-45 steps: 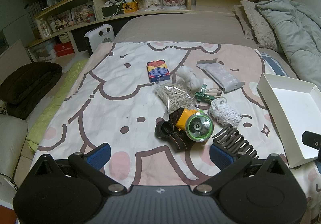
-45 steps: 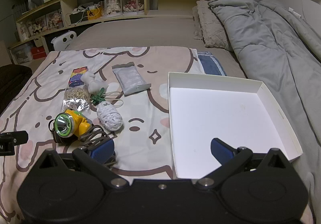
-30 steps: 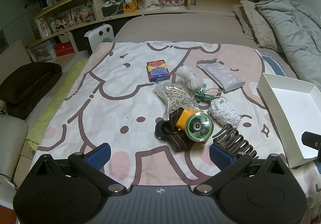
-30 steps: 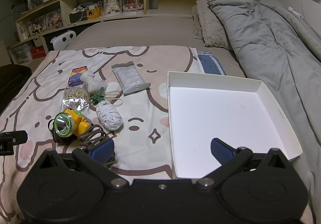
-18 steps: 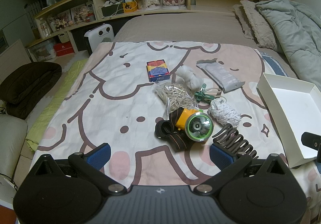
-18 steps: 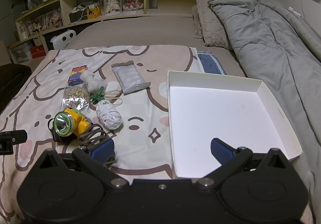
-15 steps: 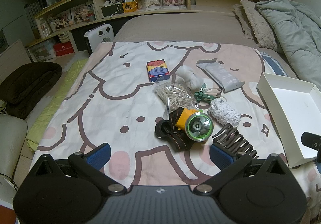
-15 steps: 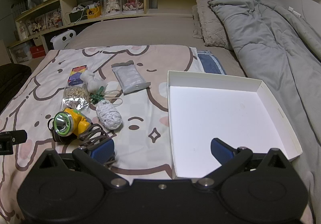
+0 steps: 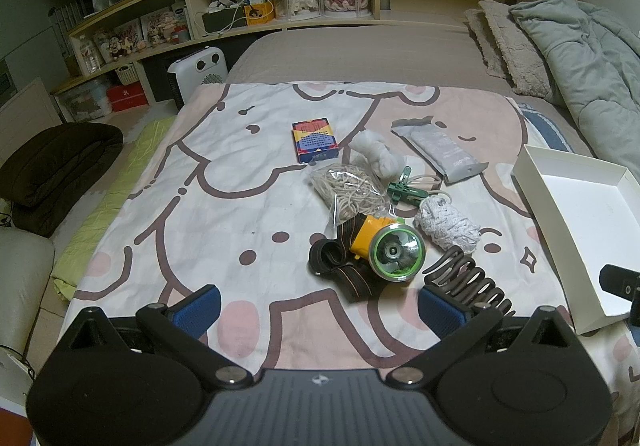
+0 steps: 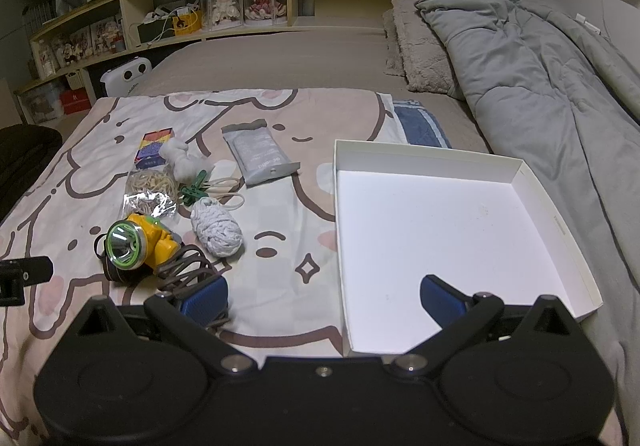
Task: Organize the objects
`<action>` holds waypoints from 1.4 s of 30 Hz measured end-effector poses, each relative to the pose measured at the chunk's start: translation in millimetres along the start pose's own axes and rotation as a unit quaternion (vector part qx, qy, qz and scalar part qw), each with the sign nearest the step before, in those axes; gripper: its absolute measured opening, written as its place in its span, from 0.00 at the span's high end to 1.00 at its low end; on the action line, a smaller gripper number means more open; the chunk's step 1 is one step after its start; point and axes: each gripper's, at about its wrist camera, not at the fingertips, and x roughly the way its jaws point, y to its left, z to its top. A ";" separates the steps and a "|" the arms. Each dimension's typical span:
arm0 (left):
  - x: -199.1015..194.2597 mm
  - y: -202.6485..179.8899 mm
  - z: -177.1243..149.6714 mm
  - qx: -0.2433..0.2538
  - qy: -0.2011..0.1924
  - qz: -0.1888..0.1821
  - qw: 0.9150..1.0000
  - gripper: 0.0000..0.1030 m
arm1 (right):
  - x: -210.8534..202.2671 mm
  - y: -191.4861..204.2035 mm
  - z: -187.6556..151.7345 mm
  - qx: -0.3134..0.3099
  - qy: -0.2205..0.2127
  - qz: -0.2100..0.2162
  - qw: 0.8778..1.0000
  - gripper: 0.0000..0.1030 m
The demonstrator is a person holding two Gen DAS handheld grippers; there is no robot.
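Small items lie on the cartoon bedspread: a yellow headlamp (image 9: 384, 246) (image 10: 138, 240) with a dark strap, a brown wavy hair clip (image 9: 468, 280) (image 10: 188, 268), a white cord ball (image 9: 446, 224) (image 10: 216, 226), a bag of rubber bands (image 9: 352, 192) (image 10: 151, 188), a green clothespin (image 9: 404, 190), a white cloth wad (image 9: 376, 154), a grey pouch (image 9: 444, 154) (image 10: 260, 154) and a colourful card box (image 9: 314, 140) (image 10: 154, 142). An empty white tray (image 10: 516, 174) (image 9: 532, 182) lies to the right. My left gripper (image 9: 320, 312) is open, near the headlamp. My right gripper (image 10: 322, 296) is open over the tray's near left edge.
A grey duvet (image 10: 540, 66) and pillows (image 10: 420, 54) lie at the right. A long wooden shelf (image 9: 320, 14) with dolls and boxes runs behind the bed. A white heater (image 9: 198, 74) and a dark cushion (image 9: 52, 162) stand off the bed's left side.
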 end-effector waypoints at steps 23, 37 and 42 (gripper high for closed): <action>0.8 -0.8 -2.3 -0.001 0.001 0.000 1.000 0.00 | 0.7 2.9 -0.4 -0.004 0.005 -0.003 1.000 0.00; 16.3 3.3 -0.8 -0.016 0.008 0.009 1.000 0.00 | 0.2 6.0 3.6 0.004 -0.015 0.024 1.000 0.00; 29.0 8.7 2.3 -0.035 0.016 0.020 0.999 0.00 | 5.8 9.7 6.2 0.010 -0.027 0.023 0.999 0.00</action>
